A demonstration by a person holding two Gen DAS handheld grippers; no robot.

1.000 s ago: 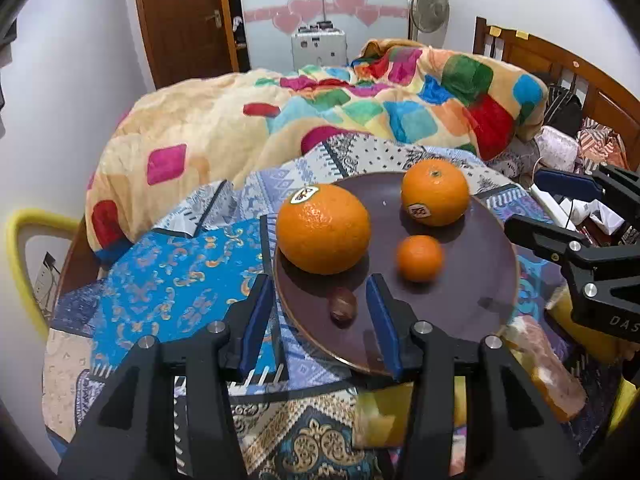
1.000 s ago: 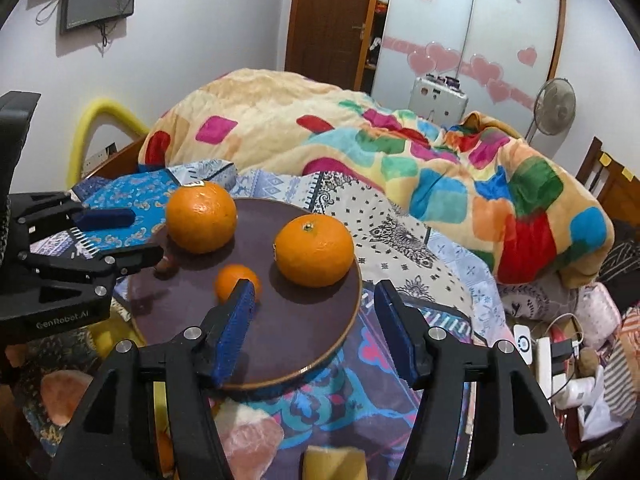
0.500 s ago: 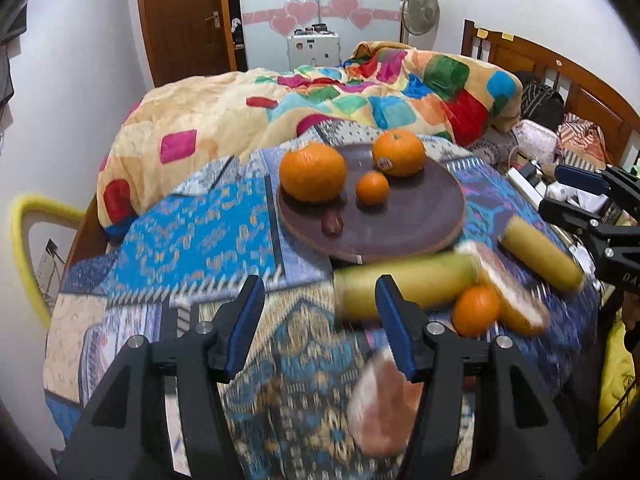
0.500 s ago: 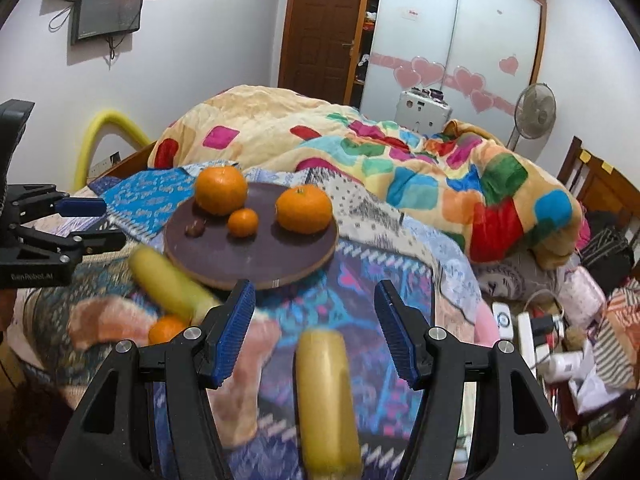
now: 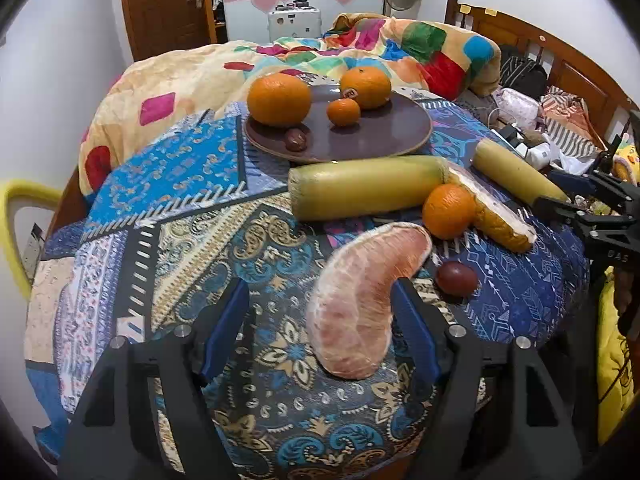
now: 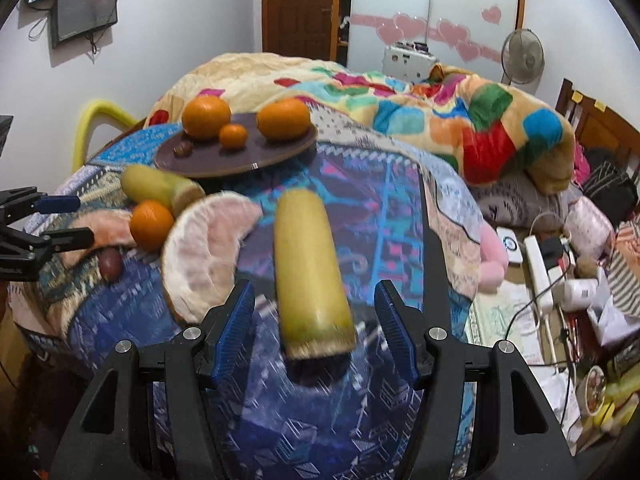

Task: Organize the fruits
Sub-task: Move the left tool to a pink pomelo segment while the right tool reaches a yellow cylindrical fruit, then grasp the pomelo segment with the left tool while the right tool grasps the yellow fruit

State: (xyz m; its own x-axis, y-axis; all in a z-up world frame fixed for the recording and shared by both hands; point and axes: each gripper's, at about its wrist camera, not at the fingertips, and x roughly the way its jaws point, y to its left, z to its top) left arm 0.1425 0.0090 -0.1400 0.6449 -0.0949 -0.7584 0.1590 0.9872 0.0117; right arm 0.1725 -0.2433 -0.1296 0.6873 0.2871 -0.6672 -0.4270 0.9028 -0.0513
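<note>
Pomelo segment (image 5: 356, 300) between open left tongs (image 5: 320, 328).

We saw our right gripper (image 6: 315, 324) at the bottom of the frame, its blue pads wide apart. A long yellow fruit (image 6: 307, 268) lay between them, not touching. Left of it sat a pink pomelo piece (image 6: 204, 248) and a small orange (image 6: 151, 224). In the upper left, a brown plate (image 6: 256, 158) held three oranges. The left gripper (image 6: 60, 220) poked in at the left edge.
</note>
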